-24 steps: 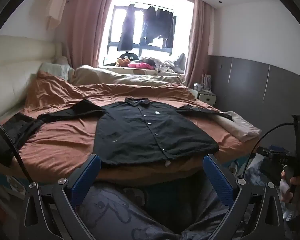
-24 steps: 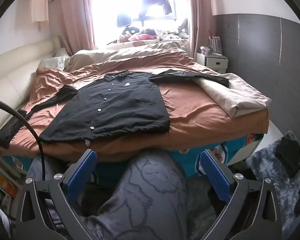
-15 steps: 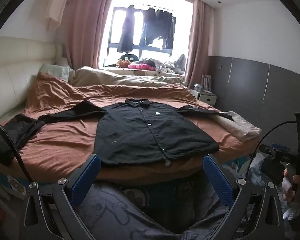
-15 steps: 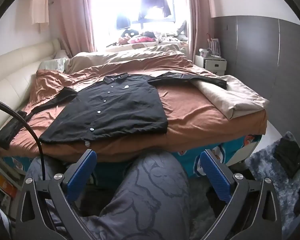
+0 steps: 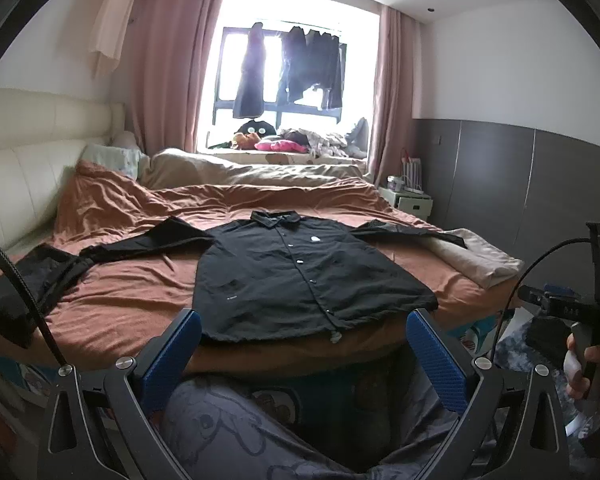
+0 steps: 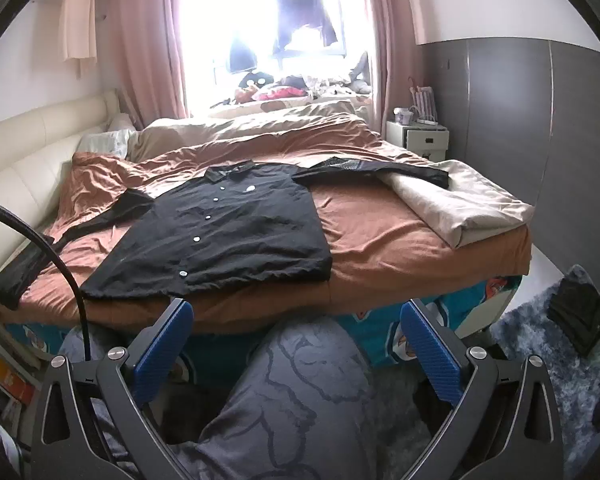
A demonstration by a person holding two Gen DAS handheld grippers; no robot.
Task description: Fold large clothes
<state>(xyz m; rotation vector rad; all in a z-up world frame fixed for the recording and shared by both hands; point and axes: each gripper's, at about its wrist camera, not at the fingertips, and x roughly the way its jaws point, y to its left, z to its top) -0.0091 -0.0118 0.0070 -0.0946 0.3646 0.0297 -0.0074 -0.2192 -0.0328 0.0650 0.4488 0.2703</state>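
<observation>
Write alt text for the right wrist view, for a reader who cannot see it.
A black long-sleeved shirt lies flat, buttoned, sleeves spread, on a bed with a rust-brown cover. In the foreground the right tool stands open and empty above the person's patterned grey trouser leg, short of the bed's near edge.

No legible text anywhere.

One black shirt (image 5: 300, 272), one bed (image 5: 140, 300), one nightstand (image 5: 412, 204), two tongs (both wide apart)
</observation>
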